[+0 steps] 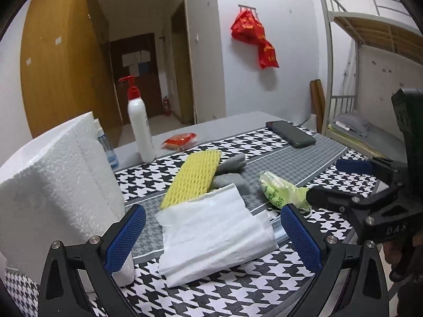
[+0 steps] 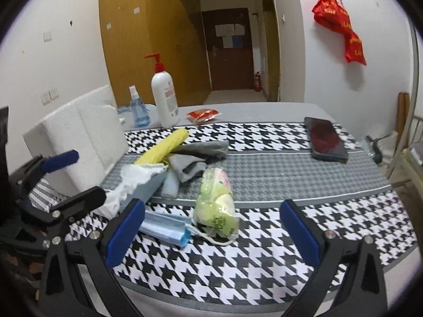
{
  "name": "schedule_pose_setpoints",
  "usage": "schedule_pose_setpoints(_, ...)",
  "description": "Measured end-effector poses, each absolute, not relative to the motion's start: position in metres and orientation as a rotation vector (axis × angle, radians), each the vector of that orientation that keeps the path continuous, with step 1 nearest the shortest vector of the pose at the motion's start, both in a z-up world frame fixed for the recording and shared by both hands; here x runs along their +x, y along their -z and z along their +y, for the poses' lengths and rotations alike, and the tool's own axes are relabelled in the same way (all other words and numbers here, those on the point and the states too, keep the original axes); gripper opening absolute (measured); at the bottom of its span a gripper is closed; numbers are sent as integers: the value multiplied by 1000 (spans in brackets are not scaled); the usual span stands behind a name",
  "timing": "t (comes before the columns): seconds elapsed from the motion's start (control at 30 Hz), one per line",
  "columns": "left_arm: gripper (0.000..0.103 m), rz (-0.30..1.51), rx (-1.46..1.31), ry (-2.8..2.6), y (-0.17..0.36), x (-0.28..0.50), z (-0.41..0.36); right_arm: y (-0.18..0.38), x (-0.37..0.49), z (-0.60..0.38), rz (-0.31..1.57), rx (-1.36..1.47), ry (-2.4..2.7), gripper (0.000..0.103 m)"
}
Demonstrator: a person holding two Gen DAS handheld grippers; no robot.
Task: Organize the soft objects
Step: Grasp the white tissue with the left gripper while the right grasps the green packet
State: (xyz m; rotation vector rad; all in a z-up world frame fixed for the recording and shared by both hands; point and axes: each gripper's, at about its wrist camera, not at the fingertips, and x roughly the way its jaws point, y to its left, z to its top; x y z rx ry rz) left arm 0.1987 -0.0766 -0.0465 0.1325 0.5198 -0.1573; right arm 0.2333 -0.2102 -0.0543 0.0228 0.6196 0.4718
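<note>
A pebbled white foam block [image 1: 56, 174] stood on the desk [image 1: 238, 124] over a houndstooth mat [image 2: 238, 259], crowding the left gripper's [image 1: 212, 236] left side. Soft items lay mid-mat: folded white tissue [image 1: 208, 233] overlapping ribbed yellow foam netting [image 1: 193, 178], beside a crumpled grey cloth [image 2: 198, 155], a crinkled green wipes pack [image 2: 215, 202] and a pleated blue mask [image 2: 166, 228]. Both grippers, the right gripper [image 2: 212, 232] included, were released and empty.

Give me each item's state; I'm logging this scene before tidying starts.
left gripper: open, around the white tissue.
right gripper: open, empty.
white tissue: crumpled, lying flat.
yellow foam net: lying across the grey cloth.
green packet: on its side.
face mask: folded.
phone: screen dark.
</note>
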Motion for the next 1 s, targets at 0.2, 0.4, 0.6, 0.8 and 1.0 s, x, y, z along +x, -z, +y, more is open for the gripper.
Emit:
schedule_pose_setpoints(0.2, 101, 567, 123, 168, 54, 209, -78, 58, 241, -209, 636, -16, -426, 103)
schedule_pose_setpoints(0.4, 90, 634, 87, 162, 62, 220, -74, 62, 249, -205, 667, -36, -451, 103)
schedule_pose_setpoints(0.6, 74, 657, 75, 167, 69, 222, -75, 68, 260, -198, 722, -48, -477, 103)
schedule_pose_setpoints(0.8, 56, 697, 50, 177, 77, 224, -73, 75, 267, -194, 766, -71, -470, 103)
schedule_pose_setpoints(1.0, 42, 729, 36, 192, 80, 225, -71, 81, 274, -191, 805, -72, -489, 97)
